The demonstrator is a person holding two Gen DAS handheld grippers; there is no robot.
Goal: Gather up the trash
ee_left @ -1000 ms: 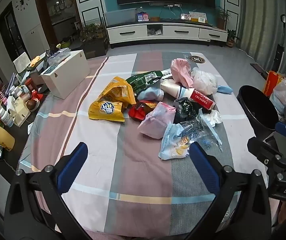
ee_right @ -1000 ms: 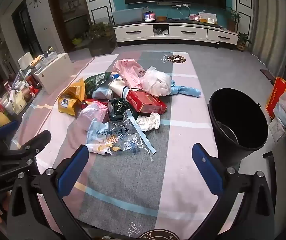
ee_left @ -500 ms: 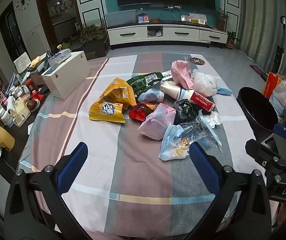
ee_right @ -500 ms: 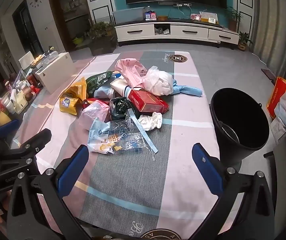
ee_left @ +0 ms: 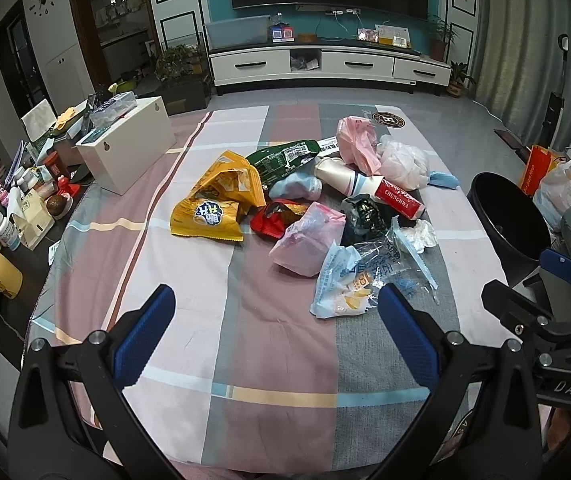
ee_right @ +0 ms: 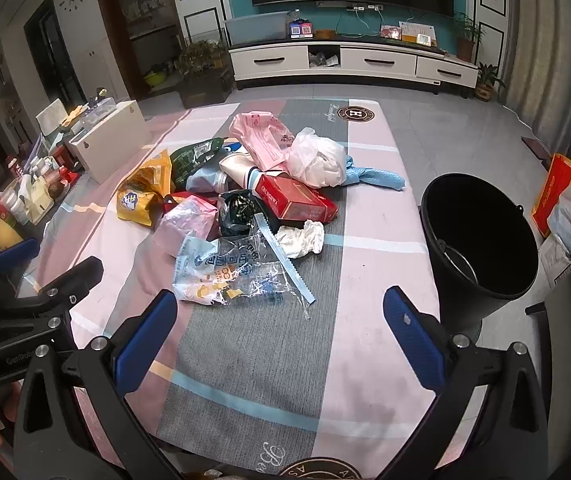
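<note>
A pile of trash lies mid-table: a yellow snack bag [ee_left: 213, 206], a green packet [ee_left: 285, 158], a pink bag [ee_left: 309, 240], a clear printed wrapper [ee_right: 229, 272], a red carton [ee_right: 297, 200], a white plastic bag [ee_right: 319, 158] and crumpled tissue [ee_right: 301, 238]. A black bucket [ee_right: 481, 240] stands off the table's right edge. My left gripper [ee_left: 275, 334] hovers open above the near table edge, short of the pile. The right gripper [ee_right: 279, 336] is also open and empty, just short of the clear wrapper.
A white box [ee_left: 129, 152] sits at the table's far left corner. Bottles and jars [ee_left: 1, 220] crowd a low surface to the left. Shopping bags [ee_right: 569, 204] stand on the floor at right. The striped tablecloth [ee_left: 277, 360] is bare near me.
Both grippers have drifted slightly, so the pile sits a touch lower and nearer in view. Both stay open and nothing has been picked up.
</note>
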